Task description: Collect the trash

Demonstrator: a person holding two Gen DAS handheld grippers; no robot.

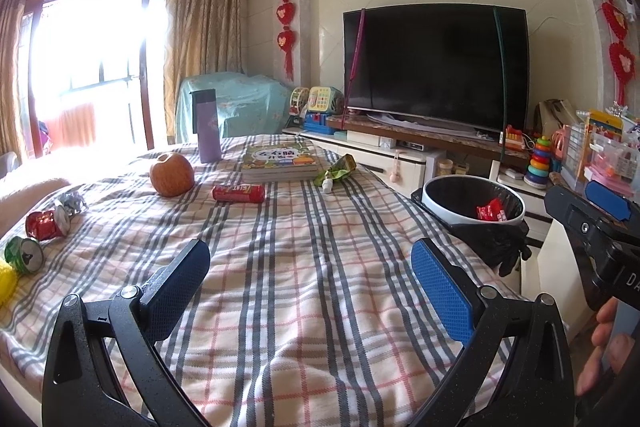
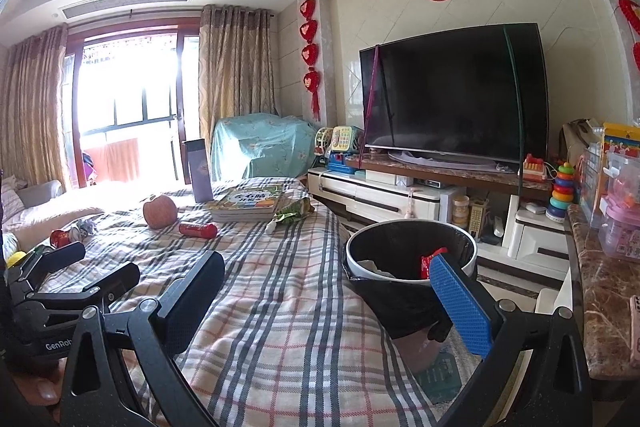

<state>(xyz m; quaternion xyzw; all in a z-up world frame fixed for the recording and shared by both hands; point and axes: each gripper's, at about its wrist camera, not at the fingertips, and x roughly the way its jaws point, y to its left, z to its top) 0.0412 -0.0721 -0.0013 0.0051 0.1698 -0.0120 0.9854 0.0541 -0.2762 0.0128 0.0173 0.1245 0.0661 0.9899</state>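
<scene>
Trash lies on the plaid-covered surface [image 1: 320,235]: a red snack tube [image 1: 238,193], a green wrapper [image 1: 338,171], a crushed red can [image 1: 46,225], a green can [image 1: 24,255] and a foil wad [image 1: 74,203]. A white-rimmed bin [image 1: 430,195] with a black liner stands off the right edge and holds a red wrapper [image 1: 492,211]. My left gripper [image 1: 312,287] is open and empty above the cloth. My right gripper [image 2: 328,303] is also open and empty; its blue pad [image 2: 460,307] overlaps the bin [image 2: 354,265] and the red wrapper [image 2: 434,261].
An apple [image 1: 172,174], a stack of books [image 1: 280,161] and a purple bottle [image 1: 208,125] stand at the far end. A TV [image 1: 436,67] on a low cabinet with toys fills the right. A marble counter [image 2: 604,291] runs along the near right.
</scene>
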